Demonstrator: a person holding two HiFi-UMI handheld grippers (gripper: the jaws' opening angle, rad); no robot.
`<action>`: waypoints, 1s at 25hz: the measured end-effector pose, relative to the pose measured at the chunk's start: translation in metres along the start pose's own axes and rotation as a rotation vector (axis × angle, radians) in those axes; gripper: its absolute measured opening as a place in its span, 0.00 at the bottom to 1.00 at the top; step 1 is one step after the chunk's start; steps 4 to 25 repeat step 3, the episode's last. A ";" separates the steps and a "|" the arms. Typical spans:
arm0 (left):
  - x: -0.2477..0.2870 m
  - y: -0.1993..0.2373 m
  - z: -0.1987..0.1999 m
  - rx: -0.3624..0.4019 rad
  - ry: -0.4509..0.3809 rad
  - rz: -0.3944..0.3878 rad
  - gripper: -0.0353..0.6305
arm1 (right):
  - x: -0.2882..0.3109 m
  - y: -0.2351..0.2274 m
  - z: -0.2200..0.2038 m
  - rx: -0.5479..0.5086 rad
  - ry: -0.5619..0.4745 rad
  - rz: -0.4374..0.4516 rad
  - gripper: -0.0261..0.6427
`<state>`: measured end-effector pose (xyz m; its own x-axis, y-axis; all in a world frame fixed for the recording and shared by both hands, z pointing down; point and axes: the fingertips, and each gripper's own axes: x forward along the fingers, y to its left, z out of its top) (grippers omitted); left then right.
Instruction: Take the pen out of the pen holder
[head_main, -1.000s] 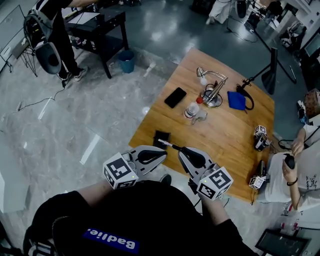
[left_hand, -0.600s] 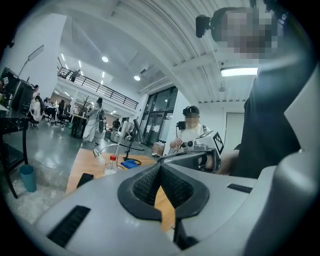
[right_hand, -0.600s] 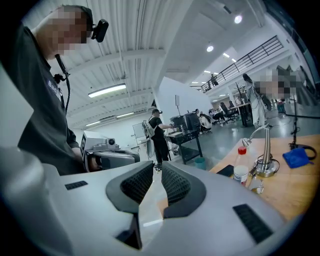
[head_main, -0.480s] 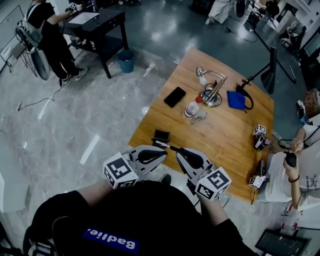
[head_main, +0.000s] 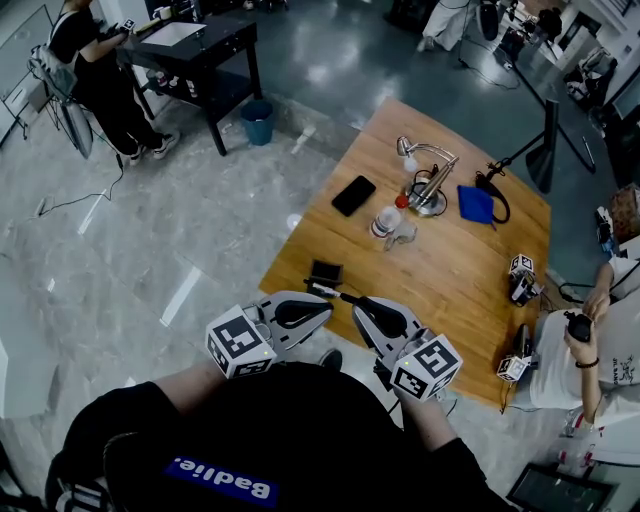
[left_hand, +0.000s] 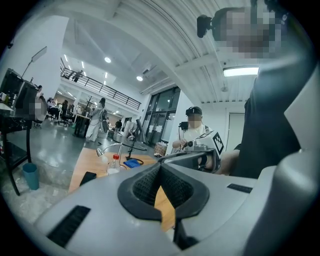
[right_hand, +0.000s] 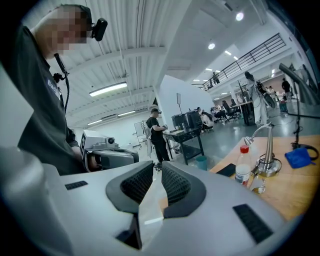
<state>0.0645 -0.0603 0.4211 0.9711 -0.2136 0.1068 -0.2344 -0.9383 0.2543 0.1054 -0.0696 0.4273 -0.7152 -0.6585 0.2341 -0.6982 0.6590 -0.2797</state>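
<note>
In the head view a thin dark pen (head_main: 328, 292) sticks out leftward from my right gripper (head_main: 357, 301), which is shut on it. The pen's free end hovers just in front of the small black pen holder (head_main: 325, 271) at the near left corner of the wooden table (head_main: 450, 270). In the right gripper view only the pen's end (right_hand: 156, 166) shows above the closed pads. My left gripper (head_main: 328, 309) is shut with nothing in it, close beside the right one and below the pen. Its pads (left_hand: 150, 187) meet at the top.
Farther along the table lie a black phone (head_main: 353, 195), a red-capped bottle (head_main: 385, 218), a desk lamp (head_main: 425, 172) and a blue cloth (head_main: 475, 203). Two more marker-cube grippers (head_main: 520, 276) rest by a seated person (head_main: 600, 335) at the right. A black desk (head_main: 195, 50) stands far left.
The right gripper and the pen have shifted slightly left, toward me and away from the holder. The left gripper has barely moved. A person in the background walked over to the black desk.
</note>
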 end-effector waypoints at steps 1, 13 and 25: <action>0.000 0.000 -0.002 -0.003 0.004 0.000 0.05 | 0.000 0.000 -0.001 0.000 0.001 0.001 0.13; 0.001 0.001 -0.005 -0.007 0.009 0.000 0.05 | 0.000 -0.001 -0.002 0.003 0.001 0.000 0.13; 0.001 0.001 -0.005 -0.007 0.009 0.000 0.05 | 0.000 -0.001 -0.002 0.003 0.001 0.000 0.13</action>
